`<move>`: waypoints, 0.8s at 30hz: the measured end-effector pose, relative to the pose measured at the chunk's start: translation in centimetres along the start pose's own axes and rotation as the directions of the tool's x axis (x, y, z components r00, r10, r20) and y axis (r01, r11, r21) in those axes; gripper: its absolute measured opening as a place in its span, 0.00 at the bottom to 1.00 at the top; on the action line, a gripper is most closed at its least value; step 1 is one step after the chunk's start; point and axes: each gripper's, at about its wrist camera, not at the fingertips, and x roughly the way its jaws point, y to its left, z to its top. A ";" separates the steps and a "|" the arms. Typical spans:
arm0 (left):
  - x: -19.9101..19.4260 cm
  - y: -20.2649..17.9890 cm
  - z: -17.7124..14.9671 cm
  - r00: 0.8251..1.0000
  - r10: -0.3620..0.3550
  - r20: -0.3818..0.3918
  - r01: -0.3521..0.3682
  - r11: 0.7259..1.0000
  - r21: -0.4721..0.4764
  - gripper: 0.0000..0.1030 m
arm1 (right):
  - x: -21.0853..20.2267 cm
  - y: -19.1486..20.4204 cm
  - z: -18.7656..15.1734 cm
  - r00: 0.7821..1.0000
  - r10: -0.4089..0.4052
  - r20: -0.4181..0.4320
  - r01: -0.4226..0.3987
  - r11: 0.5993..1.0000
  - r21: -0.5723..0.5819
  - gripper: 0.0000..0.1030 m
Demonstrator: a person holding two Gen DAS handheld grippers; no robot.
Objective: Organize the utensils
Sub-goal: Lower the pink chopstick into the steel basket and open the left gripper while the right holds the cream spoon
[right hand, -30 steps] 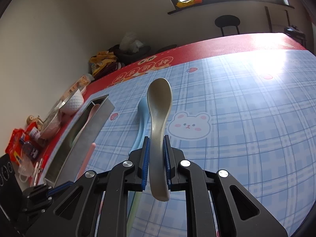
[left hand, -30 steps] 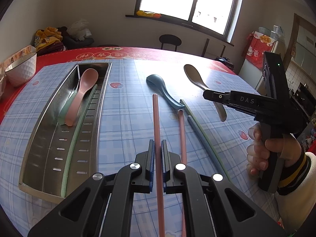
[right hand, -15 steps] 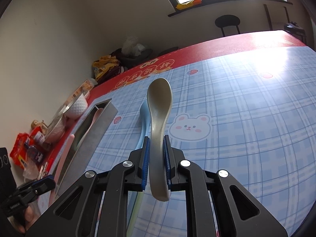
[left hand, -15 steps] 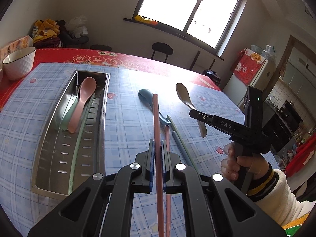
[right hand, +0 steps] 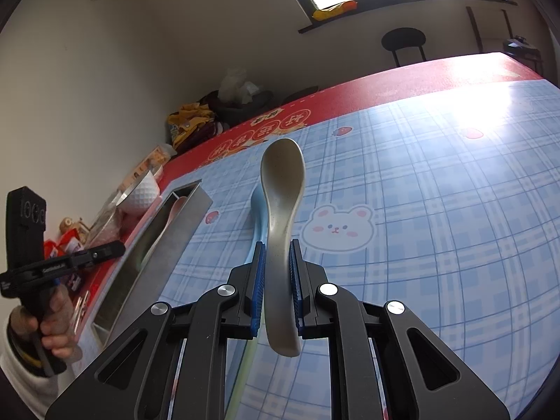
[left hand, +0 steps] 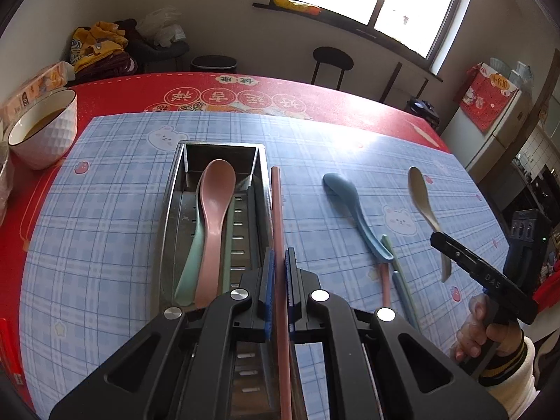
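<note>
My left gripper (left hand: 278, 266) is shut on a pink chopstick (left hand: 277, 210), held in the air along the right wall of the steel tray (left hand: 175, 210). Inside the tray lie a pink spoon (left hand: 215, 203), a green spoon (left hand: 190, 262) and a green chopstick (left hand: 229, 245). My right gripper (right hand: 278, 259) is shut on the handle of a beige spoon (right hand: 281, 182), lifted off the blue checked mat. Below it, a blue spoon (right hand: 257, 210) lies on the mat. From the left wrist, the blue spoon (left hand: 350, 206) has three loose chopsticks (left hand: 390, 248) at its handle end.
A white bowl (left hand: 42, 133) and a snack box (left hand: 35, 87) stand on the red cloth at the far left. Snack packets (right hand: 70, 241) crowd the table edge beyond the tray. A stool (left hand: 332, 59) stands behind the table. A hand (left hand: 490, 336) grips the right tool.
My left gripper has swung left and risen a little with the pink chopstick, from above the loose chopsticks to the tray's right wall. The right gripper and its spoon have stayed put.
</note>
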 end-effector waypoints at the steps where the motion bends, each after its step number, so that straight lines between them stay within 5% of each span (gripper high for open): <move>1: 0.7 0.3 0.4 1.000 0.016 -0.015 -0.016 1.000 -0.007 0.06 | 0.0 0.0 0.0 1.000 0.000 -0.002 0.000 1.000 0.001 0.13; 13: 4.6 1.7 0.6 0.989 0.084 -0.122 -0.085 0.996 -0.006 0.06 | -0.1 0.0 0.0 1.000 0.003 -0.003 -0.003 1.000 0.001 0.13; 24: 2.7 1.5 0.6 0.996 0.059 -0.070 -0.058 0.998 0.007 0.16 | 0.0 0.2 0.1 1.000 -0.006 -0.003 0.006 1.000 0.006 0.13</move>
